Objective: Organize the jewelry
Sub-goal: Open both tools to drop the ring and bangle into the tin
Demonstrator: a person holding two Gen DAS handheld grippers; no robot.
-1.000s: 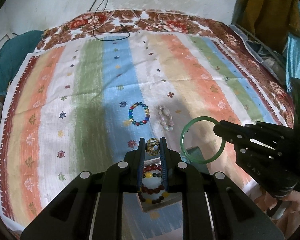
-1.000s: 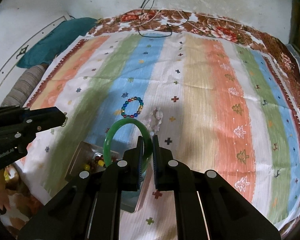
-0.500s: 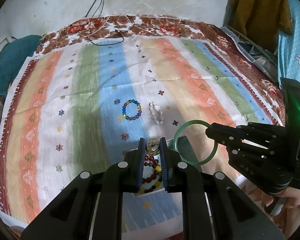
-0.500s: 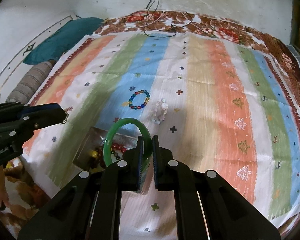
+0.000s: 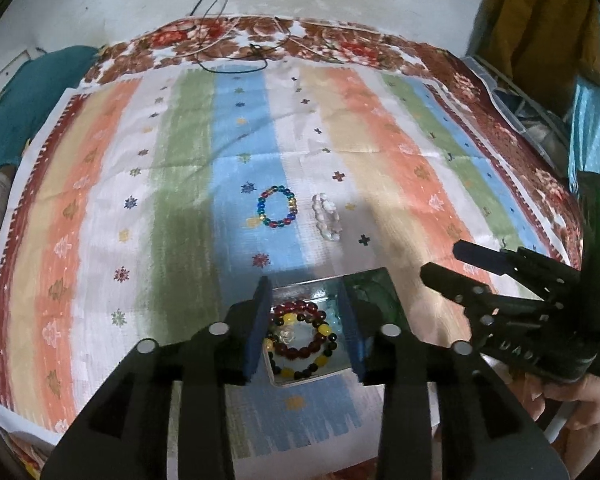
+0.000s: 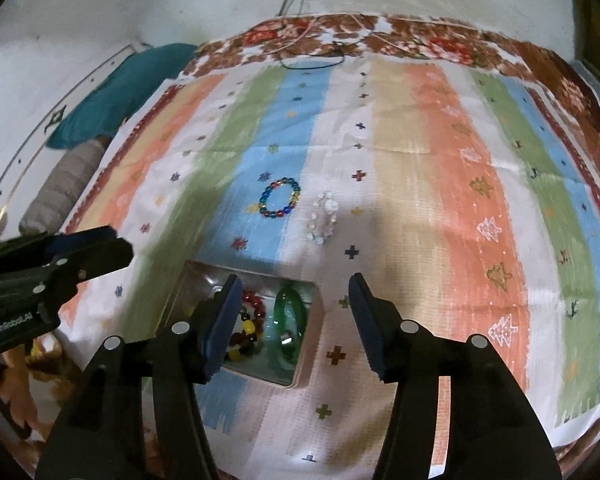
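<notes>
1. Since the earlier frame both grippers had let go: the left gripper (image 5: pixel 304 300) stood wide and empty, its small gold piece gone from sight.
2. The right gripper (image 6: pixel 292 292) also gaped; the bangle (image 6: pixel 288 328) lay in the tin (image 6: pixel 308 364) beside the red bracelet (image 5: pixel 300 336).
3. Next, the rainbow bracelet (image 5: pixel 277 207) and clear bracelet (image 5: pixel 327 217), still on the cloth (image 5: pixel 400 168), probably wanted low, wide, centred approaches.

Green bangle (image 6: pixel 289 322) and beaded bracelet (image 5: pixel 300 338) lie inside tray (image 6: pixel 188 280).
</notes>
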